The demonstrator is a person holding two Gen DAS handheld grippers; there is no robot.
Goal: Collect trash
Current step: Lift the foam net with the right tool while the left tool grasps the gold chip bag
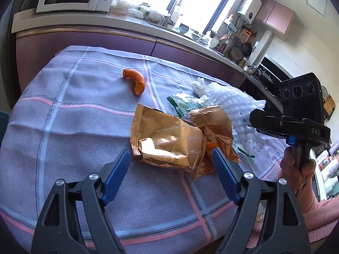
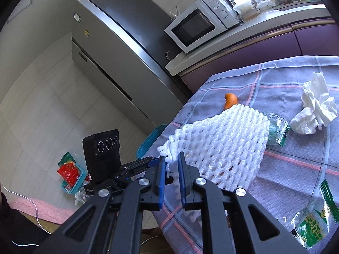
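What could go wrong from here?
1. Right gripper pinches only the frayed edge of the foam net; it may slip out.
2. Left gripper is open around two overlapping gold wrappers; closing may catch just one.
3. Dragging the net could sweep the green wrapper aside.

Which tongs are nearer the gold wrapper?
Left. The left tongs stand open around the near end of the gold wrapper; the right tongs, off to its right, grip the white foam net.

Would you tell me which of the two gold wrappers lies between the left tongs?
The larger front gold wrapper, overlapping the smaller one behind it.
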